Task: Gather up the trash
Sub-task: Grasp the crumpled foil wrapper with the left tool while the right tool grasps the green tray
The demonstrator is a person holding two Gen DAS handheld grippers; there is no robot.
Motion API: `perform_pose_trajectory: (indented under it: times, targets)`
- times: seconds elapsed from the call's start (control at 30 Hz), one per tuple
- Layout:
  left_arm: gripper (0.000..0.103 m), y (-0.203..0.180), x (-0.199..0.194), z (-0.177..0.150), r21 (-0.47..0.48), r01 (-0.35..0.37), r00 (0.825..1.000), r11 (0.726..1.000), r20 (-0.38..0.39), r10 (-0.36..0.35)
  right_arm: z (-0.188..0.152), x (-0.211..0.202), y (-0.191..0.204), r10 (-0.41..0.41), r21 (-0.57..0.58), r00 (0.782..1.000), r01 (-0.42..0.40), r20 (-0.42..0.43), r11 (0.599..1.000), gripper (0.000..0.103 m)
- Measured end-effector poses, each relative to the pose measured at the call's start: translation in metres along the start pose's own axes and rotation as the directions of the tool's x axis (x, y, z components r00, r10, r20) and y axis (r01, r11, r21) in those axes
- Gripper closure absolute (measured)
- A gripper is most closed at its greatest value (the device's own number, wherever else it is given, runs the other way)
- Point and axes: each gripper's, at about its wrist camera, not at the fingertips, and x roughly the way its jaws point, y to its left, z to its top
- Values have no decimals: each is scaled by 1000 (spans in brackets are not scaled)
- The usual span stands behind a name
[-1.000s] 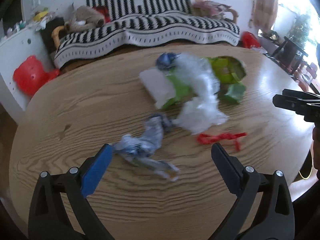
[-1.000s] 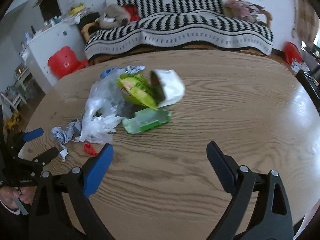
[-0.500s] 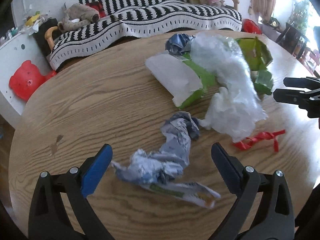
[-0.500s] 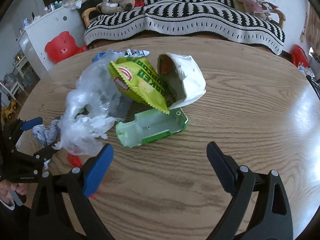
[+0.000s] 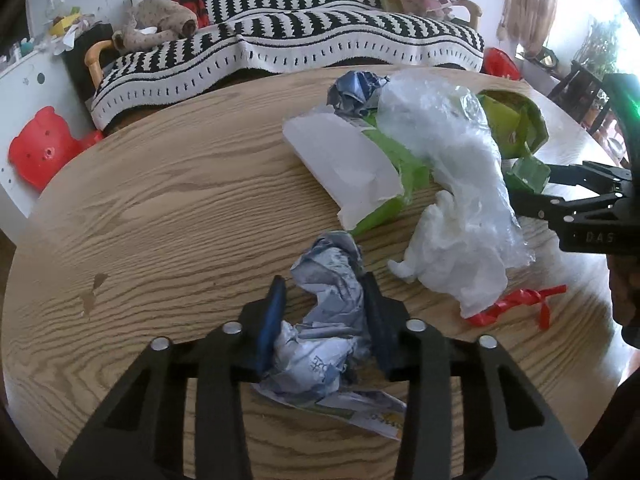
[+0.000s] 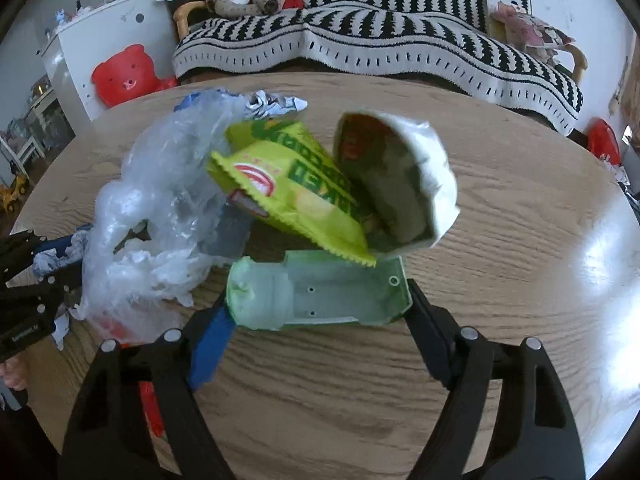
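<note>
Trash lies in a heap on an oval wooden table (image 5: 160, 208). My left gripper (image 5: 323, 280) has its jaws closing, and both pads press a crumpled grey-blue paper wrapper (image 5: 328, 320) on the tabletop. My right gripper (image 6: 318, 298) is also closing, with a pale green plastic tray (image 6: 320, 292) between its fingers and a pad at each end. Just behind the tray are a green chip bag (image 6: 288, 184) and a white paper bag (image 6: 420, 176). A clear plastic bag (image 5: 452, 168) lies between the two grippers. Near it is a red ribbon (image 5: 516, 304).
A white carton (image 5: 344, 164) and a blue crumpled foil (image 5: 356, 88) sit at the far side of the heap. Beyond the table stands a sofa with a striped blanket (image 5: 280, 40). A red bear-shaped stool (image 5: 40, 148) is at the left, by a white cabinet.
The left gripper came forward and down over the crumpled wrapper and its jaws closed onto it. The right gripper moved in to the green tray and its jaws narrowed around it.
</note>
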Motion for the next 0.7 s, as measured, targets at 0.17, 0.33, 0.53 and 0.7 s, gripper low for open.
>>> perform_pose_trajectory:
  times: [0.17, 0.33, 0.53, 0.7]
  targets:
    - [67, 3, -8, 2, -31, -3, 1000, 1000, 14, 3, -2, -12, 1, 16, 1, 1000, -16, 12, 1000, 25]
    - [67, 2, -24, 6, -51, -6, 999, 999, 49, 9, -5, -36, -2, 43, 24, 998, -44, 47, 999, 25]
    - [67, -4, -40, 13, -62, 13, 997, 998, 78, -8, -11, -65, -4, 130, 68, 989, -135, 73, 988, 25]
    - [67, -18, -51, 17, -46, 28, 994, 999, 102, -23, -18, -87, -11, 202, 123, 976, -211, 80, 970, 25]
